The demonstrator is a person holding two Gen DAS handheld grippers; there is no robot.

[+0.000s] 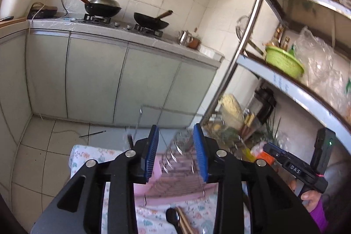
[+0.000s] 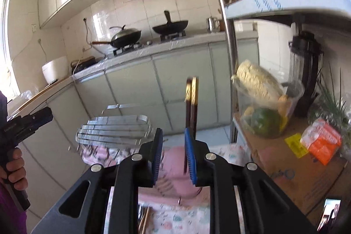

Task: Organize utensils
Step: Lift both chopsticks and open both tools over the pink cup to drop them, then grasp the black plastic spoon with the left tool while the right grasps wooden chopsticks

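My left gripper is open and empty above a wire dish rack that stands on a pink tray on a floral cloth. A black spoon and wooden chopsticks lie on the cloth below it. My right gripper stands open, with a pair of dark, gold-tipped chopsticks upright against its right pad; whether they are gripped is unclear. The rack shows to its left. The right gripper's body shows in the left wrist view.
A metal shelf unit with a green basket, bags and a blender stands at the right. A cardboard box with an orange packet sits by the table. The stove counter with two woks lies across the tiled floor.
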